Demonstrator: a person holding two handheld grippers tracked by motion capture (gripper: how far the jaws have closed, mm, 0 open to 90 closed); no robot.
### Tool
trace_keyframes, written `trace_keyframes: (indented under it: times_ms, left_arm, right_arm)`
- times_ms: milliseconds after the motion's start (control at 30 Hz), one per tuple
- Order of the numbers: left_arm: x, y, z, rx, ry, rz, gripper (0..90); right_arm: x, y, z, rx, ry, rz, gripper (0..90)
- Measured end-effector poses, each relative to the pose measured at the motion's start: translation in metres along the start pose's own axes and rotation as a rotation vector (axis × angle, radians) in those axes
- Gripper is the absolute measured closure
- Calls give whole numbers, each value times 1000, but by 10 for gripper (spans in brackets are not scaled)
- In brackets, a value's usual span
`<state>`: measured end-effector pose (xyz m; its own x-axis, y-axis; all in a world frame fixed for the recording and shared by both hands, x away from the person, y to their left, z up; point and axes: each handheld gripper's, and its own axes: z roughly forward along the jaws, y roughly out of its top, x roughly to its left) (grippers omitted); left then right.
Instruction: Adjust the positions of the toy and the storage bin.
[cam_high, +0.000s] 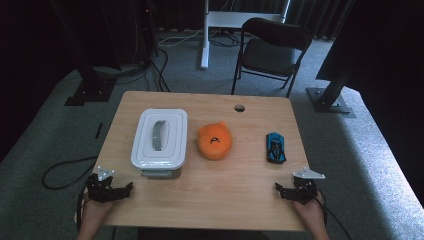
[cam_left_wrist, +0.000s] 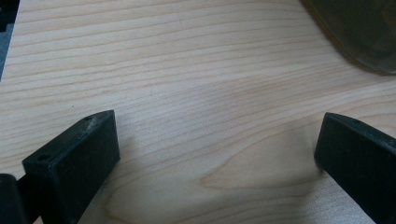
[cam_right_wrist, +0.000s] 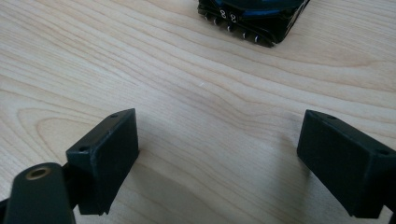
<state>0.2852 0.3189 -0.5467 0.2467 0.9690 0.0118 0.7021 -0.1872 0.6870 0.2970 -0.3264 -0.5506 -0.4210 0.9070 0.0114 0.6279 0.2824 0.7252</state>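
Observation:
A white lidded box stands on the left half of the wooden table. An orange plush toy lies at the middle and a blue toy car to its right. My left gripper rests near the front left corner, open and holding nothing. In the left gripper view its jaws stand wide over bare wood, and a dark rounded corner, apparently the box's, lies ahead at the right. My right gripper rests near the front right edge, open and holding nothing. The toy car lies just ahead of it.
A round cable hole sits near the table's far edge. A black folding chair stands behind the table on grey carpet. Dark frame posts rise at both sides. Cables trail on the floor at the left.

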Motion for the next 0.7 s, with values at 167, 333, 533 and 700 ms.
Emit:
trace_keyframes:
  times_ms: [167, 333, 533, 700]
  left_arm:
    - [0, 1, 1, 3, -1, 0, 4]
    - [1, 1, 1, 3, -1, 0, 4]
    - [1, 2, 1, 4, -5, 7, 4]
    - [2, 2, 1, 3, -8, 9, 4]
  right_arm:
    - [1, 0, 0, 1, -3, 1, 119]
    - [1, -1, -2, 4, 0, -3, 119]
    - [12, -3, -8, 40, -8, 2, 118]
    - [20, 0, -8, 59, -20, 13, 119]
